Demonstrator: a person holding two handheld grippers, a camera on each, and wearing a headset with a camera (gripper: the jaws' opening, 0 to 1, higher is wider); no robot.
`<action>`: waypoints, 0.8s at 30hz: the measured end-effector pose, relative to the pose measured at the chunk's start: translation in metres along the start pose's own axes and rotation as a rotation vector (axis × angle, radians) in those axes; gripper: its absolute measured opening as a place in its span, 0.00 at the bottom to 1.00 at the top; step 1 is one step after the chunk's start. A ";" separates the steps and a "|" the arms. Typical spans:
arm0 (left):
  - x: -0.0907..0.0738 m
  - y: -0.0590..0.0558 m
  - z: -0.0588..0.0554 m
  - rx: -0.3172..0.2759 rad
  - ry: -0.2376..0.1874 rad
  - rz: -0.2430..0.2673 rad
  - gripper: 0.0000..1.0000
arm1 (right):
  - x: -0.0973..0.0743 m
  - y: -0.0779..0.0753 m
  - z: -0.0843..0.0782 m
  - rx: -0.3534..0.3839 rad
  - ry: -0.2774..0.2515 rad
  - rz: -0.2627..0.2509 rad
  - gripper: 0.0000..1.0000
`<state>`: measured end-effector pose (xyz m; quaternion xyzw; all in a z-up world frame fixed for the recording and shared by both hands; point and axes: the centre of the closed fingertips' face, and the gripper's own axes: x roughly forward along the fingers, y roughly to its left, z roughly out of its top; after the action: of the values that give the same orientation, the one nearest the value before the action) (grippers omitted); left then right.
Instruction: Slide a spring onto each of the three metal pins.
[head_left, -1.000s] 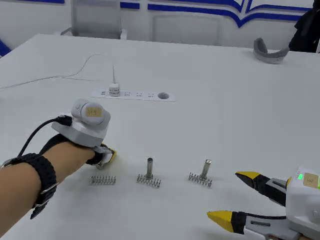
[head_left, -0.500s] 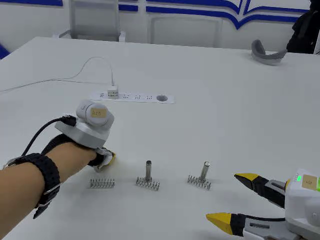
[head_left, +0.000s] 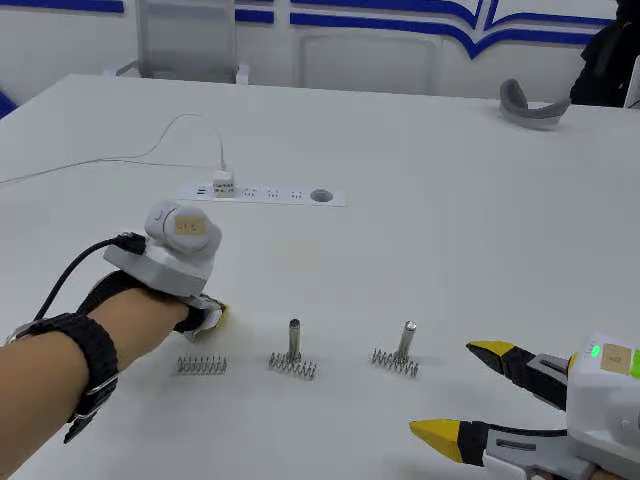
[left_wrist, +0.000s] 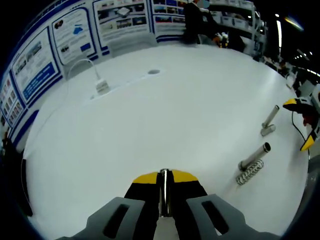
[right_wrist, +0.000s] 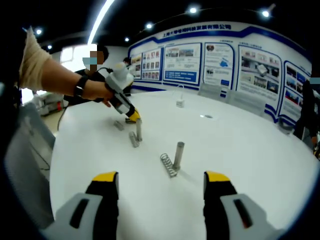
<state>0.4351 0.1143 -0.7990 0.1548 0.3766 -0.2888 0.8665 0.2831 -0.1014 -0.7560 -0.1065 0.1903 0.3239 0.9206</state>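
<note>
Two metal pins stand upright on the white table: the middle pin (head_left: 294, 338) and the right pin (head_left: 407, 338). A spring lies at the foot of each, the middle spring (head_left: 292, 366) and the right spring (head_left: 395, 362). A third spring (head_left: 202, 365) lies alone to the left. Just above it my left gripper (head_left: 214, 314) is shut on a thin metal pin (left_wrist: 163, 192) that stands between its yellow tips. My right gripper (head_left: 462, 392) hangs open at the front right, short of the right pin (right_wrist: 178, 154) and its spring (right_wrist: 169, 165).
A white power strip (head_left: 270, 193) with a plugged-in cable lies further back on the table. A grey curved object (head_left: 533, 106) rests at the far right edge. A chair stands behind the table.
The head camera has shifted a little. Both grippers, the pins and the springs stay about where they were.
</note>
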 end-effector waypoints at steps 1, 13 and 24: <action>-0.001 0.000 0.001 -0.004 -0.005 0.000 0.07 | 0.000 0.000 0.000 0.000 0.000 0.000 0.70; -0.023 -0.001 0.008 -0.035 -0.060 -0.011 0.07 | 0.002 0.004 0.005 -0.010 -0.005 0.009 0.70; -0.044 -0.010 0.009 -0.056 -0.101 -0.031 0.07 | 0.002 0.005 0.009 -0.020 -0.010 0.015 0.70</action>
<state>0.4096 0.1191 -0.7609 0.1100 0.3426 -0.2988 0.8838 0.2836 -0.0940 -0.7492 -0.1125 0.1833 0.3333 0.9180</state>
